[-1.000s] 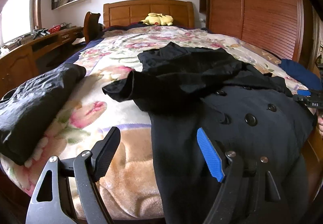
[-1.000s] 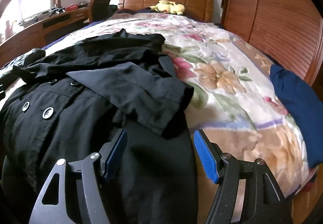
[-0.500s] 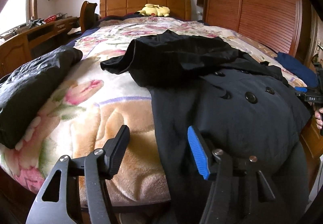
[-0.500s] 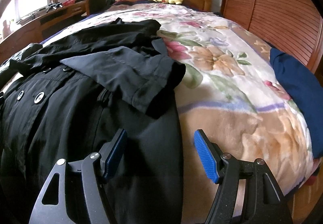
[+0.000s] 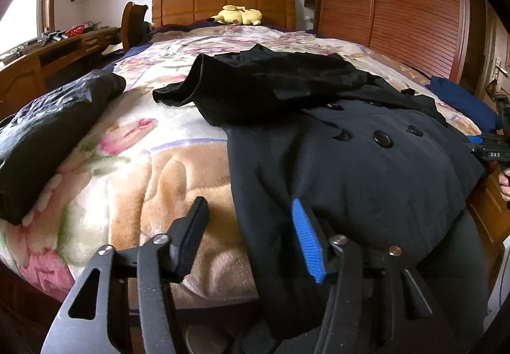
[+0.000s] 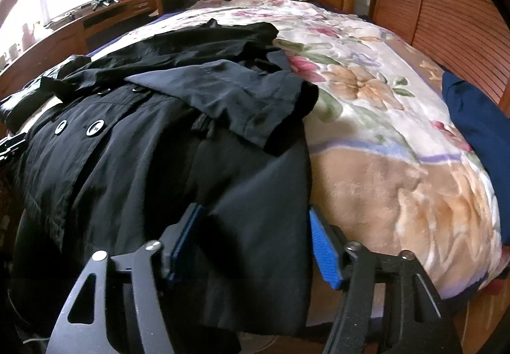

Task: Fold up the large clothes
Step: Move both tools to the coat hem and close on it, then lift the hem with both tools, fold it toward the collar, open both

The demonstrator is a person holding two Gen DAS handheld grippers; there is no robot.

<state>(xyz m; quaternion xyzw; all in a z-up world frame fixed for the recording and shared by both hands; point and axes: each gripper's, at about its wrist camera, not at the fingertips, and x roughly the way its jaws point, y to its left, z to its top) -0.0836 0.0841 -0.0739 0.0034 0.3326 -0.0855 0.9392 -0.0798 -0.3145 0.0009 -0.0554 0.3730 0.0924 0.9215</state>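
A large black double-breasted coat (image 5: pixel 366 162) lies face up on the floral bedspread (image 5: pixel 143 169), its hem hanging over the foot of the bed and both sleeves folded across the chest. It also shows in the right wrist view (image 6: pixel 159 156). My left gripper (image 5: pixel 251 239) is open, its jaws on either side of the coat's left hem edge. My right gripper (image 6: pixel 255 242) is open, its jaws astride the coat's right hem edge. The right gripper also shows at the far right of the left wrist view (image 5: pixel 492 150).
A folded black garment (image 5: pixel 47 127) lies at the bed's left edge. A folded navy garment (image 6: pixel 481 127) lies at the right edge. A yellow plush toy (image 5: pixel 237 15) sits by the headboard. A wooden desk (image 5: pixel 47 61) stands left, a slatted wardrobe (image 5: pixel 398 3) right.
Both grippers have dropped lower and moved in toward the foot of the bed, so the coat's hem edges now sit between their open jaws.
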